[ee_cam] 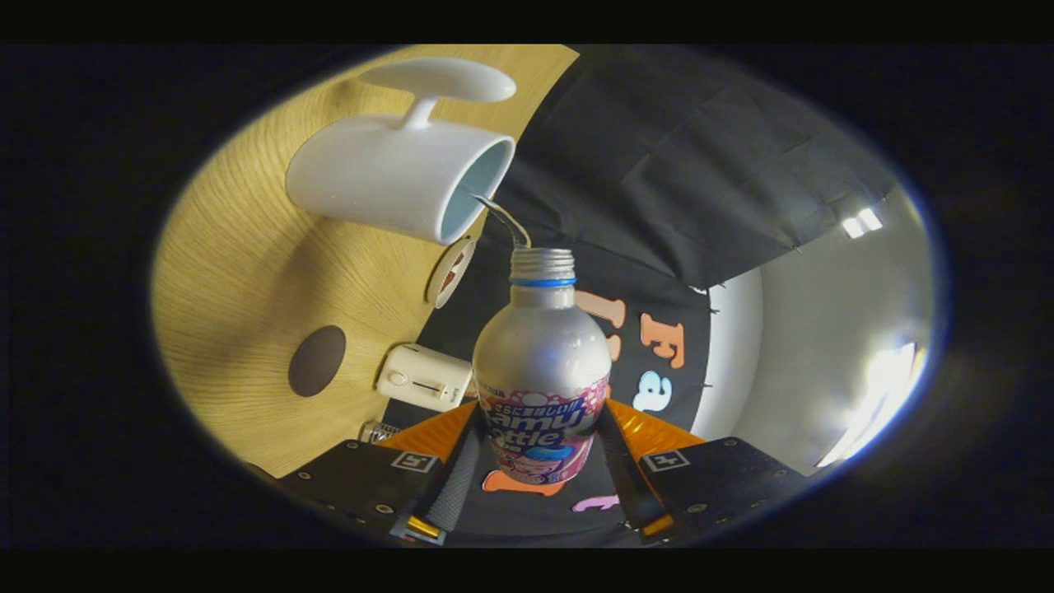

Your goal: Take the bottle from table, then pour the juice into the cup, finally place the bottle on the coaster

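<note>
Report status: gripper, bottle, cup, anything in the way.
Gripper shut on bottle. Bottle tilted, thin stream running from its mouth into white cup. Dark coaster unobstructed on the table; white box beside it.

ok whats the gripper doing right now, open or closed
gripper: closed on the bottle, one finger on each side of its lower body, tipped so a thin stream of juice runs from its open neck into the white cup.

A wood-grain table (239,272) meets black cloth wall (683,165); beyond the cloth, a pale wall (815,329) catches bright light glare (885,387).
</note>
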A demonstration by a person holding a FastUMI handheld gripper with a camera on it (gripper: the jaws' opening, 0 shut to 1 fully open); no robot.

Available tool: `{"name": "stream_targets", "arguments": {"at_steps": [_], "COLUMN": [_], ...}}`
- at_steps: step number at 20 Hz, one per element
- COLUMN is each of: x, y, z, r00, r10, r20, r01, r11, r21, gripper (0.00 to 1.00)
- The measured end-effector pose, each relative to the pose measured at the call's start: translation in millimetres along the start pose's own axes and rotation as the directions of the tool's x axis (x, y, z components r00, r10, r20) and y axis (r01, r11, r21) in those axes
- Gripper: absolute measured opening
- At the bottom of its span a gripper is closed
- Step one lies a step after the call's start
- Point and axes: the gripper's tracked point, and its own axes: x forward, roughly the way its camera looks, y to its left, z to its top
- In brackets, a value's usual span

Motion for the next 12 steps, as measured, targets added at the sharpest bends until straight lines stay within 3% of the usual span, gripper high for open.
{"name": "stream_targets", "arguments": {"at_steps": [12], "x": [7.4], "y": [-9.9], "z": [3.5], "r00": [0.999], "r10": [-0.018], "r20": [0.034], "r01": [0.02], "r11": [0.998], "r21": [-0.056], "gripper": [0.75]}}
